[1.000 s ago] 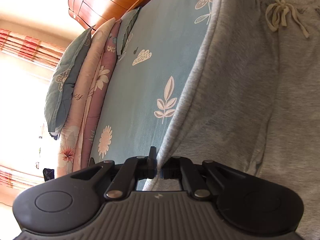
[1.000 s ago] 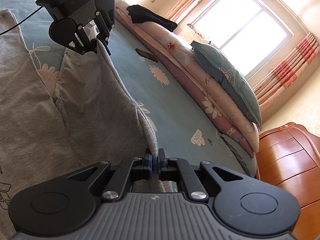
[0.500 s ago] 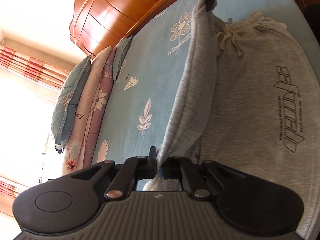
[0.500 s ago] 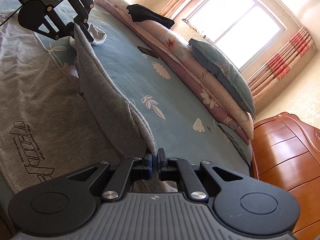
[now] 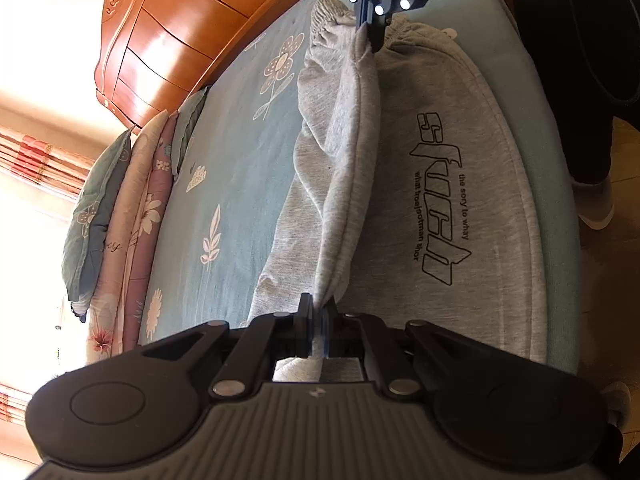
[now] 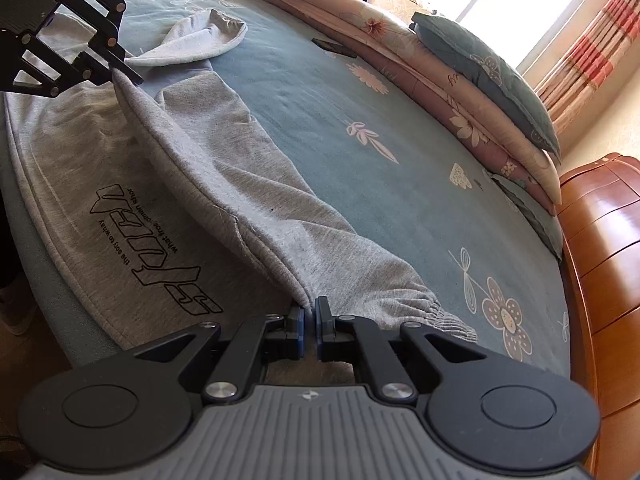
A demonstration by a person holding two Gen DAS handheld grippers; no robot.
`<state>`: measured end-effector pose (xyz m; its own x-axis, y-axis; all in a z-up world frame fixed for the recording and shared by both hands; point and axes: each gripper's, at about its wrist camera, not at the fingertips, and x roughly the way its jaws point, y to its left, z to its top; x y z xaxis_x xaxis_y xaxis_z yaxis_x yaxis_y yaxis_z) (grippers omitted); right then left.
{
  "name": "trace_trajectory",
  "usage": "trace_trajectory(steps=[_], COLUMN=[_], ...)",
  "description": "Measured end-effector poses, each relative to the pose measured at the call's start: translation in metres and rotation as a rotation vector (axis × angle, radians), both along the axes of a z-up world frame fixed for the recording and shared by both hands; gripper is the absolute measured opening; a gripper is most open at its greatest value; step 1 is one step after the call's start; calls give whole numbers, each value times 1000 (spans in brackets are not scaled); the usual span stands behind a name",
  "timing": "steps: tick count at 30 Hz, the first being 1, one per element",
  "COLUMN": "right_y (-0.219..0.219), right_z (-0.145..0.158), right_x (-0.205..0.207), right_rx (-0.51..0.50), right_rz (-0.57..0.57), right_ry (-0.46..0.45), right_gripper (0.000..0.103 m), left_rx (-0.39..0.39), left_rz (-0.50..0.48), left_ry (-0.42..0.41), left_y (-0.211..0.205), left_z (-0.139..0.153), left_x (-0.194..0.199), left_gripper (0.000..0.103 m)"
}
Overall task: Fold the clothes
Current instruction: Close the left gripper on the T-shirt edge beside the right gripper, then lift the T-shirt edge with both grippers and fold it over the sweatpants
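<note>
Grey trousers [image 5: 460,168]: soft matt jersey knit, faintly heathered, with stitched seams, a gathered ribbed cuff and black printed lettering. Bed sheet [image 5: 236,184]: smooth matt blue cloth with a pale floral print. Folded quilts [image 6: 452,80]: matt printed cloth, pink and cream. Pillow [image 6: 492,76]: matt grey-green cloth. Headboard [image 5: 180,24]: glossy varnished wood showing bright reflections. Left gripper [image 5: 316,322] and right gripper [image 6: 309,320]: matt black plastic links, shiny metal pins, ribbed grey housing. Curtains [image 6: 592,32]: striped cloth.

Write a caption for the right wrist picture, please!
Two claws, right and left, pinch grey sweatpants along a fold on the blue flowered bed.
</note>
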<state>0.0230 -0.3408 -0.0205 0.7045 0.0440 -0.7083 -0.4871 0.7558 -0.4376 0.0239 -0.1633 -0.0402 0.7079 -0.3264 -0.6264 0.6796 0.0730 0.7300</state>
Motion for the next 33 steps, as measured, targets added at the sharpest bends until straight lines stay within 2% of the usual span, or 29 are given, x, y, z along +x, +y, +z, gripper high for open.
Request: trace_trajectory(steps=[9, 14, 19, 25, 30, 31, 33], right_y=[1, -1, -7, -6, -3, -4, -6], right_z=[-11, -11, -8, -33, -38, -34, -25], right_x=[-8, -12, -18, -14, -10, -11, -14], right_rx=[19, 10, 18, -13, -10, 16, 72], right_rz=[-5, 5, 58, 49, 20, 13, -3], right_ry=[50, 55, 84, 152, 186, 188, 191], right_gripper=[6, 6, 6, 6, 14, 17, 30], left_rx=[11, -11, 35, 95, 108, 95, 71], left_rz=[-10, -72, -146, -205, -198, -187, -173], left_ry=[21, 9, 48, 88, 115, 117, 99], left_y=[0, 10, 18, 11, 8, 7, 8], left_z=[-16, -13, -13, -38, -57, -57, -57], left_x=[-4, -14, -25, -36, -35, -33, -34], left_gripper=[2, 0, 0, 0, 3, 13, 12])
